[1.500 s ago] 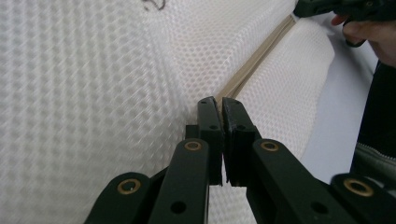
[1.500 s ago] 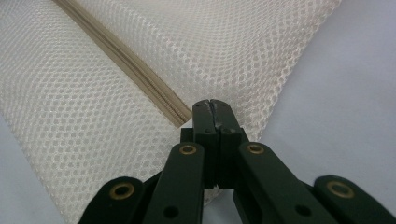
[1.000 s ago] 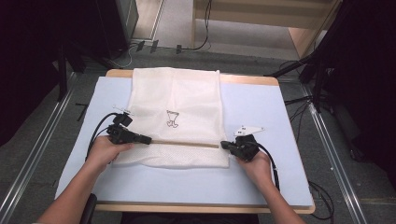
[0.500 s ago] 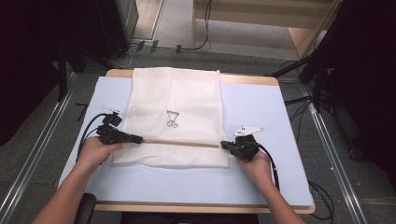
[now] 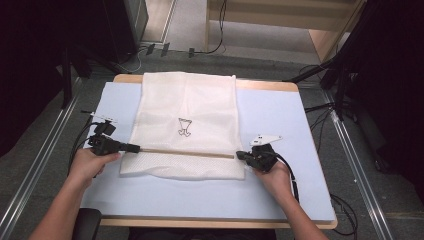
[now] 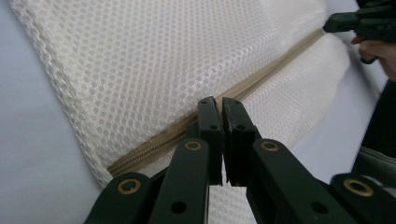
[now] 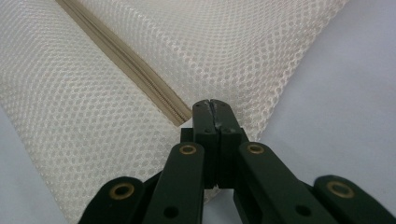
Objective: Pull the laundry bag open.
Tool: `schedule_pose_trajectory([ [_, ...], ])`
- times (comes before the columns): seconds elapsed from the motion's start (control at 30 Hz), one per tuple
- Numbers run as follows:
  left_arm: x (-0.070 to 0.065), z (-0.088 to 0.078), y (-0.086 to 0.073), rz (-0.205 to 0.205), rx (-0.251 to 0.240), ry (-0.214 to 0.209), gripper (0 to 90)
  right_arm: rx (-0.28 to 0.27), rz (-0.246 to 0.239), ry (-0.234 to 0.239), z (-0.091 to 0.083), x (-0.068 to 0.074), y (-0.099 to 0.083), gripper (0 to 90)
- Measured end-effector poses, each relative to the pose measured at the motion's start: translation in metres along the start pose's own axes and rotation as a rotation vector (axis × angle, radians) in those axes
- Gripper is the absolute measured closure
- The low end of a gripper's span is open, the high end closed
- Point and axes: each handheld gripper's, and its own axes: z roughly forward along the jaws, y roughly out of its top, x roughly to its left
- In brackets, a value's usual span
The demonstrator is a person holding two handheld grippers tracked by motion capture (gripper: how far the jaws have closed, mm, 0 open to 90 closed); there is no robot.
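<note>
Two grippers at the ends of a mesh bag's zipper

Left gripper [image 5: 134,148] sits at the left end of the zipper [image 5: 187,152], jaws nearly together with a thin gap; in the left gripper view [image 6: 221,108] the tips hover over the zipper line, and I cannot tell if they pinch a pull tab or anything at all. Mesh bag [image 5: 187,107] lies flat mid-table on the blue mat [image 5: 280,115], far edge at the back of the table, near edge toward the person. Small wire clip [image 5: 184,127] rests on the bag's middle. Right gripper [image 5: 241,155] is clenched at the right end of the zipper, apparently pinching the bag's edge there [image 7: 214,108].

Progress: zipper teeth look meshed along the whole visible run, so it reads as closed; whether the job is opening or just-finished closing can't be judged. No pull visible.

Orientation: bag's long axis runs away from the person; zipper runs crosswise, left to right, near the front end.
</note>
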Motion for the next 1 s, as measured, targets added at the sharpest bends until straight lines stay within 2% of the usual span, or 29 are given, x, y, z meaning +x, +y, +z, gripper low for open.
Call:
schedule_pose_trajectory([
  [0.07, 0.003, -0.002, -0.003, -0.016, -0.002, -0.004, 88.9, 0.002, 0.003, 0.003, 0.0, -0.001, 0.0, 90.0],
  [0.1, 0.004, -0.005, -0.004, -0.024, -0.01, 0.015, 88.8, 0.002, 0.005, 0.004, 0.0, -0.001, 0.0, 90.0],
  [0.13, 0.006, -0.007, -0.005, -0.032, -0.017, 0.005, 88.9, 0.003, 0.008, 0.005, 0.0, -0.001, 0.0, 90.0],
  [0.17, 0.006, -0.01, -0.007, -0.031, -0.023, 0.027, 88.9, 0.005, 0.007, 0.007, 0.0, -0.001, 0.001, 90.0],
  [0.23, 0.011, -0.014, -0.01, -0.042, -0.025, 0.028, 88.9, 0.004, 0.006, 0.011, 0.0, -0.002, 0.001, 90.0],
  [0.3, 0.016, -0.019, -0.014, -0.062, -0.034, 0.058, 88.9, 0.006, 0.006, 0.012, 0.0, -0.002, 0.001, 90.0],
  [0.37, 0.025, -0.027, -0.02, -0.088, -0.045, 0.111, 88.9, 0.008, 0.004, 0.014, -0.001, -0.003, 0.001, 90.0],
  [0.4, 0.032, -0.031, -0.024, -0.11, -0.055, 0.091, 88.9, 0.008, 0.011, 0.017, -0.001, -0.004, 0.001, 90.0],
  [0.43, 0.037, -0.034, -0.027, -0.121, -0.07, 0.053, 88.8, 0.011, 0.015, 0.021, -0.001, -0.004, 0.001, 90.0],
  [0.47, 0.037, -0.034, -0.029, -0.119, -0.069, 0.054, 88.8, 0.01, 0.012, 0.023, 0.0, -0.004, 0.001, 90.0],
  [0.53, 0.032, -0.031, -0.028, -0.084, -0.055, 0.096, 88.8, 0.013, 0.013, 0.024, 0.0, -0.004, 0.002, 90.0],
  [0.67, 0.03, -0.032, -0.029, -0.05, -0.084, 0.085, 87.4, 0.019, -0.002, 0.031, 0.0, -0.005, 0.002, 90.0],
  [0.7, 0.029, -0.032, -0.029, -0.026, -0.087, 0.102, 86.9, 0.021, -0.002, 0.039, 0.0, -0.006, 0.003, 90.0],
  [0.77, 0.028, -0.032, -0.029, -0.013, -0.093, 0.106, 80.6, 0.037, 0.005, 0.05, -0.001, -0.007, 0.006, 85.1],
  [0.8, 0.027, -0.033, -0.029, 0.0, -0.105, 0.094, 77.4, 0.036, 0.002, 0.059, -0.001, -0.008, 0.006, 81.6],
  [0.87, 0.026, -0.034, -0.028, -0.002, -0.128, 0.093, 72.7, 0.035, 0.005, 0.072, -0.001, -0.008, 0.007, 78.0],
  [0.97, 0.023, -0.034, -0.026, 0.013, -0.135, 0.111, 66.6, 0.042, 0.064, 0.105, -0.002, -0.011, 0.01, 71.9],
  [1.0, 0.022, -0.034, -0.026, 0.024, -0.134, 0.12, 65.5, 0.042, 0.063, 0.106, -0.003, -0.011, 0.011, 70.5],
])
